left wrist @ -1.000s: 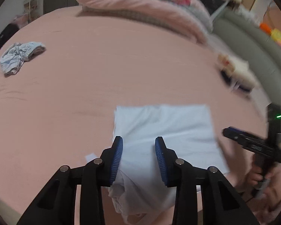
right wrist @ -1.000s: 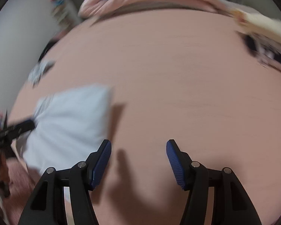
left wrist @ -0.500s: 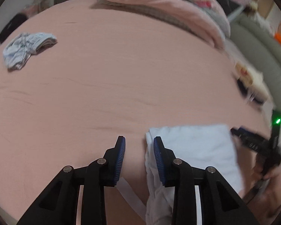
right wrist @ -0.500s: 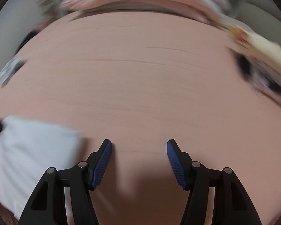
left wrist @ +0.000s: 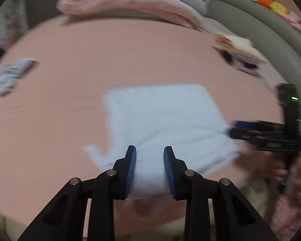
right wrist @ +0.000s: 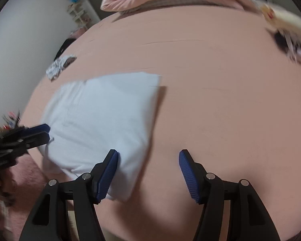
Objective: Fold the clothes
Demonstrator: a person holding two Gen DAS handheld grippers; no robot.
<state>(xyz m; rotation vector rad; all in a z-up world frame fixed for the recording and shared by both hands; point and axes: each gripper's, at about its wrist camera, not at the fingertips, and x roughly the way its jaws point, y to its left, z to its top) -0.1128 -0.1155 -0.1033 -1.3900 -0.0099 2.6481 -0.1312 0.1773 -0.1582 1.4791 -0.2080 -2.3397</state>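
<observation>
A white folded garment (left wrist: 162, 116) lies on the pink bed (left wrist: 70, 108), its near end bunched over the bed's front edge. My left gripper (left wrist: 149, 160) has that near end between its blue pads, which are narrowly set and pressing the fabric. In the right wrist view the same garment (right wrist: 102, 112) lies at left, with the left gripper (right wrist: 45, 132) at its near-left edge. My right gripper (right wrist: 148, 160) stands open over the garment's near-right corner, with its left finger over the cloth and its right finger above bare sheet. It also shows in the left wrist view as the right gripper (left wrist: 234, 128), beside the garment's right edge.
A crumpled striped cloth (left wrist: 12, 74) lies at the far left of the bed. A pink duvet (left wrist: 130, 2) is heaped along the back. A cream and dark bundle (left wrist: 238, 48) sits at the back right beside a grey padded rail (left wrist: 260, 26). A hand (left wrist: 291, 172) holds the right tool.
Both views swung aside and came back. Half a second ago the garment sat mostly right of the left jaws; now it lies between them again. The right jaws stayed wide.
</observation>
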